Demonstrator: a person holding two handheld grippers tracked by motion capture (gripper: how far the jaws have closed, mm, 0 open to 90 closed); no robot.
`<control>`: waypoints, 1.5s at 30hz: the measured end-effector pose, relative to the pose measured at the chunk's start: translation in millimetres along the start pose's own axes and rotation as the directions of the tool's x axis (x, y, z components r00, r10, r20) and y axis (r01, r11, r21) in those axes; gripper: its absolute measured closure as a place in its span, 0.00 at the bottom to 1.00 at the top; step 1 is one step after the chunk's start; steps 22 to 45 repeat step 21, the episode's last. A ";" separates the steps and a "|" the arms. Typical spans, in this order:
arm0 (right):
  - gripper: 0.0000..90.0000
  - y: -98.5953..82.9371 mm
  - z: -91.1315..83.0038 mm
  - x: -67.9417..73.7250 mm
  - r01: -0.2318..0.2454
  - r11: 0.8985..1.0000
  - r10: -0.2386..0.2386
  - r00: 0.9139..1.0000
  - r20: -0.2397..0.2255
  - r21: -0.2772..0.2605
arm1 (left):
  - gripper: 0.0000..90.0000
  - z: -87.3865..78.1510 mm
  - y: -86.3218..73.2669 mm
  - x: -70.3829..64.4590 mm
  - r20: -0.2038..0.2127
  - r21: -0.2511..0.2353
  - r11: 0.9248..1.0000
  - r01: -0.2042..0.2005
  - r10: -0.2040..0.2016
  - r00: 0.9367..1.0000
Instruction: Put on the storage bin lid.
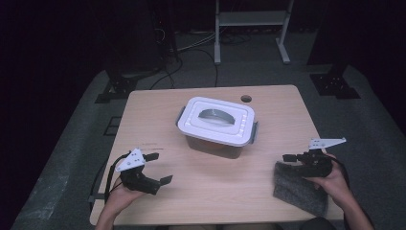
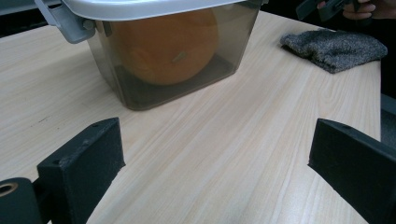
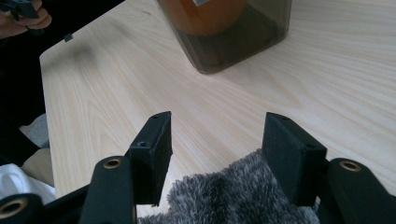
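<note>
Surface (image 1: pixel 206 191): pale wood, carrying everything; both grippers sit at its near edge.
Box (image 1: pixel 216 125): smoky clear storage box, ahead of both pairs of fingers and well apart from them; its side shows in the left gripper view (image 2: pixel 187 70) and the right gripper view (image 3: pixel 233 37).
Lid (image 1: pixel 218 120): white with a grey handle, lying flat on the box, grey latches at each end (whether they are clipped down cannot be told).
Orange thing (image 2: pixel 168 46): round, inside the box, seen through its wall.
Cloth (image 1: pixel 299 189): grey and fuzzy, lying under and between the right fingers; in the right gripper view (image 3: pixel 224 198) its pile rises into the gap.
Right gripper (image 1: pixel 306 160): fingers (image 3: pixel 154 149) moderately spread, straddling the cloth's edge, not visibly pinching it.
Left gripper (image 1: pixel 153 170): fingers (image 2: pixel 84 163) spread wide, nothing between them, aimed at the box.
Progress: early, by my reading. The cloth is not yet lifted and the box not yet touched; grasping the cloth and working on the box both remain.
</note>
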State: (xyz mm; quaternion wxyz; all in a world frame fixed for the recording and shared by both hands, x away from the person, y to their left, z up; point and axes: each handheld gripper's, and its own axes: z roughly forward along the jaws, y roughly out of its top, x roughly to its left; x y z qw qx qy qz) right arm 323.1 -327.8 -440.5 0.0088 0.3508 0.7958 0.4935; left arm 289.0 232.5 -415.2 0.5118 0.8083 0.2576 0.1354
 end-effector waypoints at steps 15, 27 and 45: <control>0.46 -17.4 -3.4 1.8 -0.026 1.000 0.026 1.000 -0.002 -0.011 | 0.03 0.8 -0.5 0.2 0.001 0.002 1.000 0.003 -0.003 1.000; 0.45 -21.6 -2.7 4.4 -0.023 1.000 0.023 1.000 -0.003 -0.013 | 0.03 1.0 -0.2 0.0 0.002 0.006 1.000 -0.001 0.001 1.000; 0.45 -21.6 -2.7 4.4 -0.023 1.000 0.023 1.000 -0.003 -0.013 | 0.03 1.0 -0.2 0.0 0.002 0.006 1.000 -0.001 0.001 1.000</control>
